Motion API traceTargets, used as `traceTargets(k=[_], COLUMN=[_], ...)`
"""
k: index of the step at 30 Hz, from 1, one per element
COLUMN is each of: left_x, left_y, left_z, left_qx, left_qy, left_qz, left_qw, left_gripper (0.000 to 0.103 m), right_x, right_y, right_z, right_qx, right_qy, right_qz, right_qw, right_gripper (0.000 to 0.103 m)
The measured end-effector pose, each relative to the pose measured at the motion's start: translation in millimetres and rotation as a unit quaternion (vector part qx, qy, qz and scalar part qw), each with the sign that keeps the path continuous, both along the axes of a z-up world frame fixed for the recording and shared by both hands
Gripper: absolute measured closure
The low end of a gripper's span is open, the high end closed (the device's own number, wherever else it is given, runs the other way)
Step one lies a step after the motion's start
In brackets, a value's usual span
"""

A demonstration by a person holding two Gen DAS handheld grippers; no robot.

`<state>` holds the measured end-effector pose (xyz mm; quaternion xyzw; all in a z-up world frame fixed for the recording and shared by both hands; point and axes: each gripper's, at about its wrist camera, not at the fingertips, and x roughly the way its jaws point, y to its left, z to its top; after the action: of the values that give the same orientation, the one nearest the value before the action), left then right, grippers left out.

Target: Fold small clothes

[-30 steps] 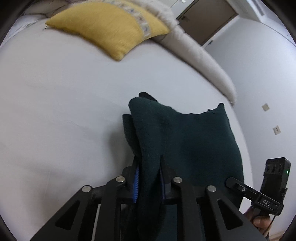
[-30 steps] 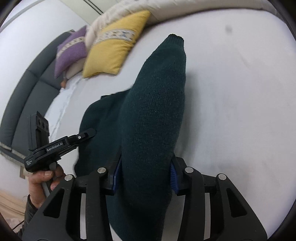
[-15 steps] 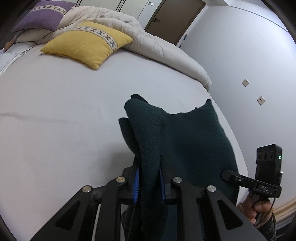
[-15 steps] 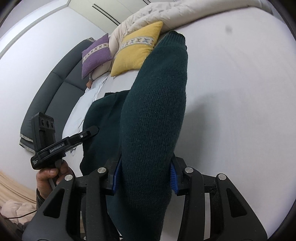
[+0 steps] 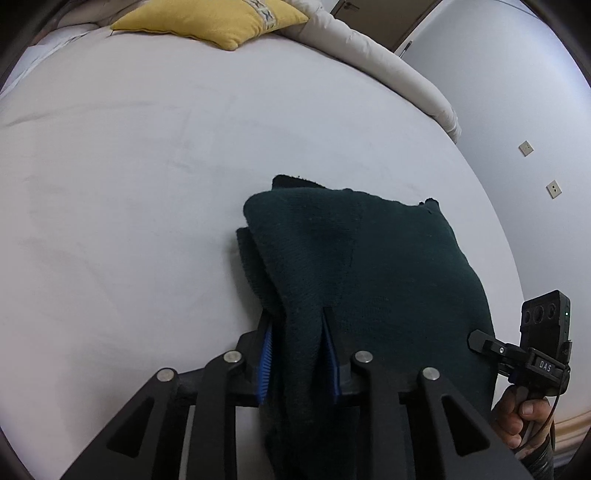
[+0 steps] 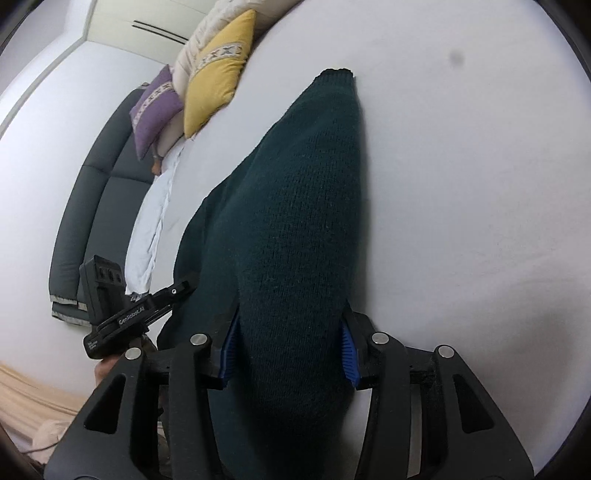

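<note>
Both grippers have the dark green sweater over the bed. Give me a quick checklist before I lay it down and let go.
1. Right gripper on the dark green knitted sweater: ok, blue pads press the bunched knit.
2. Left gripper grip: not ok, jaws are opening, though fabric sits between them.
3. Landing spot on the white bed sheet: ok, bare and smooth ahead of the sweater.
4. Clearance from the yellow square cushion: ok, well beyond the garment.
5. Sleeve cuff: ok, stretched out straight.
6. Sweater lying flat: cannot tell, its underside is hidden.
</note>
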<state>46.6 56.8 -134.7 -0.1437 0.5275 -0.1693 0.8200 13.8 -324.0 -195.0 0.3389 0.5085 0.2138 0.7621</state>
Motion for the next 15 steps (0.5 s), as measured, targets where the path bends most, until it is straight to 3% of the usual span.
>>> traceTargets(k=[10,15], left_x=[-3,-14], left_y=[23,38], left_z=[-6,6], left_qx=[-0.062,-0.055], left_qy=[0.008,-0.009], left_qz=[0.026,0.056], left_qw=[0.9977,0.9969], left_gripper=[0.059,0.056], right_x=[1,-17], right_y=[-7,-31], right_z=[0,12], right_qx=[0.024,0.012], right_qy=[-0.008,-0.017], right_qz=[-0.012,-0.045], right_qw=[1.000,0.999], right_gripper=[0.058,0.051])
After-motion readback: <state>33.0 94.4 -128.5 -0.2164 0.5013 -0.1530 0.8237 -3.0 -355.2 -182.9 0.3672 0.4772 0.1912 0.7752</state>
